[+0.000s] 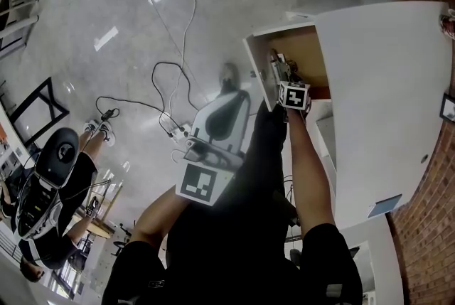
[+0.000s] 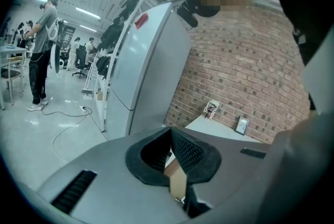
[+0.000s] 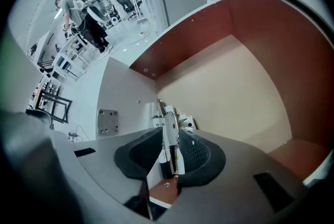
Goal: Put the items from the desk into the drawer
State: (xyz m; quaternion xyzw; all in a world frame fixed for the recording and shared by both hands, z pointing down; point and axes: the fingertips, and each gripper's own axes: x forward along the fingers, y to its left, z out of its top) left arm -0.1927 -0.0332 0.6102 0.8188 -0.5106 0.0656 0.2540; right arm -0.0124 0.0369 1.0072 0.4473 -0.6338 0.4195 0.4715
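Observation:
My right gripper [image 1: 276, 63] reaches into the open drawer [image 1: 304, 47] under the white desk [image 1: 384, 97]. It is shut on a small bundle of white pens [image 3: 165, 122], which stick out past the jaws of the right gripper [image 3: 169, 139] above the drawer's bare beige bottom [image 3: 229, 87]. My left gripper [image 1: 227, 77] hangs over the floor to the left of the drawer, away from it. In its own view the left gripper [image 2: 170, 130] is shut with nothing between the pads. A patterned cup [image 2: 211, 109] and a small picture frame [image 2: 241, 125] stand on the desk by the brick wall.
The drawer's white front panel [image 3: 112, 113] stands left of the pens, with red-brown side walls [image 3: 271, 24] around the drawer. Cables [image 1: 170, 76] and a power strip [image 1: 181, 131] lie on the floor. An office chair [image 1: 57, 154] is at lower left. People [image 2: 42, 50] stand far off.

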